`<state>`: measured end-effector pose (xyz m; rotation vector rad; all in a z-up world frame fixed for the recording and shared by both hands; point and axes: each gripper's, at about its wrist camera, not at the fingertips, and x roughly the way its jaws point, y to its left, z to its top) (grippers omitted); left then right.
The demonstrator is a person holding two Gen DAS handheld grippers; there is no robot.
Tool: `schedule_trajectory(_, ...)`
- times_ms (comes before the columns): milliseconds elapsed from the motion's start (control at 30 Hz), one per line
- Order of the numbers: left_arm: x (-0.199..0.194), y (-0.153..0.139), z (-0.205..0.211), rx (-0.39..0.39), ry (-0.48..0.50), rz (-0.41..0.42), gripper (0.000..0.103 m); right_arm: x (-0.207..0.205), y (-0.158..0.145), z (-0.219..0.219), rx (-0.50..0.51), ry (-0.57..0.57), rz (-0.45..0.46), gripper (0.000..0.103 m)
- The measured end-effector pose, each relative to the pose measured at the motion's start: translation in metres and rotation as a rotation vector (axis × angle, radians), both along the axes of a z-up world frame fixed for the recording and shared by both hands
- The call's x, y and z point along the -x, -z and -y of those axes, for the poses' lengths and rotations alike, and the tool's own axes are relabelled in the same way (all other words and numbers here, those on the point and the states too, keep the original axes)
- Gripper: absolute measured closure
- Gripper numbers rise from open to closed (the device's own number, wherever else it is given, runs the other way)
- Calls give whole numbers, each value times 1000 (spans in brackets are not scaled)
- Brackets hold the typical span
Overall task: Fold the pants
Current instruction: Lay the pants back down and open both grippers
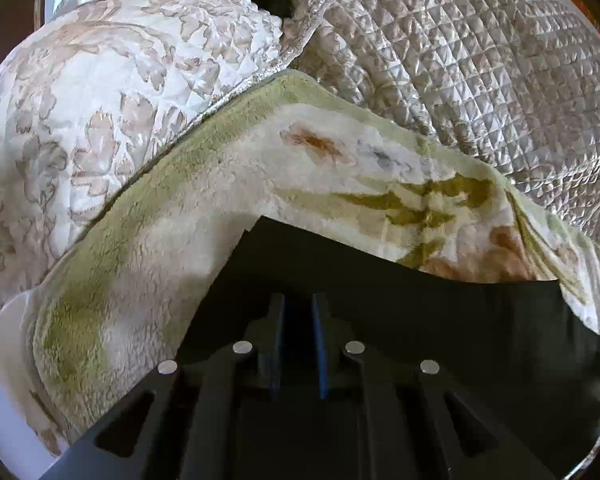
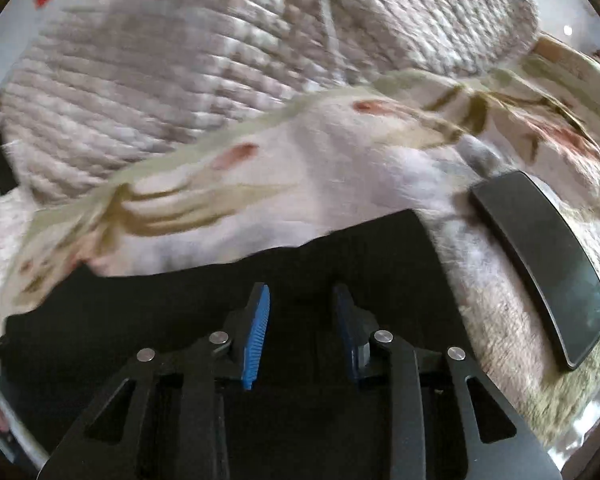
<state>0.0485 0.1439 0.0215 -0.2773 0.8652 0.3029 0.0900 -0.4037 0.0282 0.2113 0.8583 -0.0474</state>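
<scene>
black pants (image 1: pixel 380 280) lie under both grippers, stretching frame-wide; left gripper (image 1: pixel 299 304) narrowly parted, right gripper (image 2: pixel 300 296) wider, neither clamping cloth.

A bedroom at home: a fleece blanket (image 1: pixel 228 216) lies against a quilted bedspread (image 1: pixel 480 60) (with a phone (image 2: pixel 548 264) on the blanket).

Quilted bedspread (image 1: pixel 480 60) under a fleece blanket (image 1: pixel 228 184); daylight bright.
</scene>
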Motion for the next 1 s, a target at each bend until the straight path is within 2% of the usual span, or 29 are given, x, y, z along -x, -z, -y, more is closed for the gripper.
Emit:
schedule_trajectory(67, -6, 1, 0, -11, 2, -4, 87, -1, 3, 5, -25, 15, 0, 73)
schedule_trajectory(200, -11, -6, 4, -24, 14, -18, 85, 6, -4, -8, 0, -16, 10, 71)
schedule_trajectory(367, 7, -19, 25, -5, 68, 16, 82, 32, -19, -41, -23, -144, 48, 70)
schedule_trajectory(567, 40, -17, 73, -5, 208, 1, 81, 59, -2, -87, -17, -290, 2, 70)
schedule_trajectory(767, 58, -9, 105, -2, 294, -22, 78, 91, 4, -130, 74, -429, 10, 70)
schedule_trajectory(833, 58, -2, 112, -4, 321, -36, 73, 96, 13, -138, 130, -466, -2, 70)
schedule_trajectory(933, 61, -2, 118, -44, 331, -36, 72, 100, 14, -140, 163, -470, 5, 68)
schedule_trajectory(1000, 64, -5, 117, -27, 323, -42, 72, 101, 11, -137, 151, -461, -3, 68)
